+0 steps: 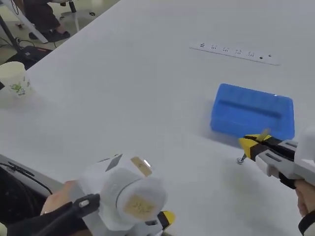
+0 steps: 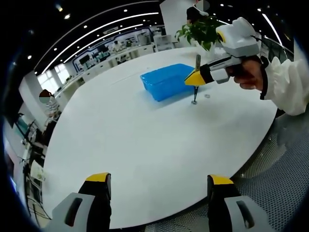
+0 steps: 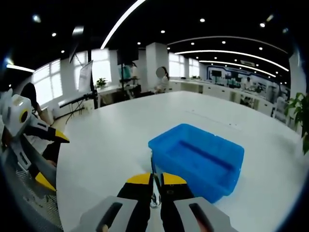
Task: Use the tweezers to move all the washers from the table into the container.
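Gripping tweezers [image 2: 195, 93] upright, tips down, right gripper [image 3: 154, 179], beside container [image 3: 203, 181]

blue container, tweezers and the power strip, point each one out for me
blue container [image 1: 236, 125], head view, on its near outer wall.
tweezers [image 2: 195, 94], left gripper view, on the lower shaft just above the tip.
power strip [image 1: 235, 52], head view, on the middle of its top face.

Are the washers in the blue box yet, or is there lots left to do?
Nothing looks done: I see no washers inside the blue container. In hand: the right hand-held gripper is shut on the tweezers, tips down on the table. Left: a small washer lies on the table near the tips. The left hand-held gripper is open and empty.
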`<action>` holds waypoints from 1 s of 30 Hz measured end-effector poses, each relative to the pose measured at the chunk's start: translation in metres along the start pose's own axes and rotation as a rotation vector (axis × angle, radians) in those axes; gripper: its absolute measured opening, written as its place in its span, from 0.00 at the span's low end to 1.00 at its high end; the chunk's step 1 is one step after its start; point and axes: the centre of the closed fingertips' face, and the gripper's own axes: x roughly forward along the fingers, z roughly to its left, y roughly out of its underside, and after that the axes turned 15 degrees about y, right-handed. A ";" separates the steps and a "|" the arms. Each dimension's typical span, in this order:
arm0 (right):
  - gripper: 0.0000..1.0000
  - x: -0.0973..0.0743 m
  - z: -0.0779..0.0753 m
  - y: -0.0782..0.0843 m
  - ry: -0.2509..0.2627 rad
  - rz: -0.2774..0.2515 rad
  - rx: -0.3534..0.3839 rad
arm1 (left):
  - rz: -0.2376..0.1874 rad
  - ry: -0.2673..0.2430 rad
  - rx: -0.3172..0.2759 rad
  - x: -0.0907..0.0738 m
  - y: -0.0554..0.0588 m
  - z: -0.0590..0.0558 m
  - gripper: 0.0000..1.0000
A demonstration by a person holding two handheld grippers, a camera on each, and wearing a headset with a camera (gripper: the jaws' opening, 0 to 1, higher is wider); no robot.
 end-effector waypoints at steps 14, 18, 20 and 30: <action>0.00 0.000 -0.008 0.001 0.043 0.009 0.030 | 0.006 -0.001 0.010 0.001 0.001 0.000 0.83; 0.02 0.000 -0.009 0.001 0.049 0.012 0.034 | 0.007 -0.002 0.012 0.000 0.000 -0.001 0.83; 0.02 0.000 -0.008 0.000 0.046 0.019 0.052 | 0.005 -0.005 0.014 0.000 0.000 0.000 0.83; 0.03 -0.003 -0.010 0.000 0.055 0.014 0.029 | -0.007 -0.010 0.012 0.000 -0.003 0.000 0.83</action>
